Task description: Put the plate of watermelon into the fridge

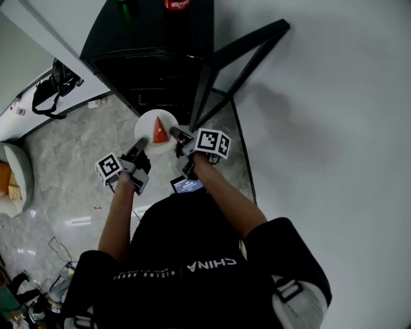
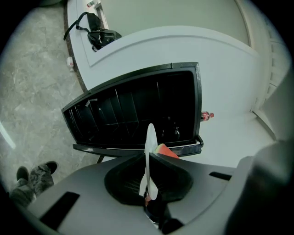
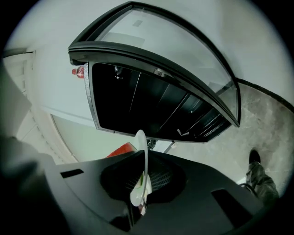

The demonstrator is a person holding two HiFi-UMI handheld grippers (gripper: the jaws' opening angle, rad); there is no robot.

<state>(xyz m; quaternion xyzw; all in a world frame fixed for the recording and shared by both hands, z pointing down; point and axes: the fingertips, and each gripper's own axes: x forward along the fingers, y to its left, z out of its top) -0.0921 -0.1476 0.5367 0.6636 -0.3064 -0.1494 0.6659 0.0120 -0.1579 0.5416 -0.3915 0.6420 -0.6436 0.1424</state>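
A white plate (image 1: 156,122) carrying a red watermelon wedge (image 1: 159,131) hangs in front of the open black fridge (image 1: 154,58). My left gripper (image 1: 142,144) is shut on the plate's left rim, and my right gripper (image 1: 174,134) is shut on its right rim. In the left gripper view the plate (image 2: 150,142) shows edge-on between the jaws of the gripper (image 2: 149,158), with the watermelon (image 2: 166,150) just behind it. The right gripper view shows the same plate (image 3: 140,147) edge-on in that gripper (image 3: 143,160), the watermelon (image 3: 123,150) to its left. The fridge interior (image 3: 151,105) is dark.
The fridge's glass door (image 1: 247,54) stands swung open to the right. A cola bottle (image 1: 176,4) sits on top of the fridge. A black bag (image 1: 54,83) lies on a white counter at the left. The floor is grey marble; a white wall is at the right.
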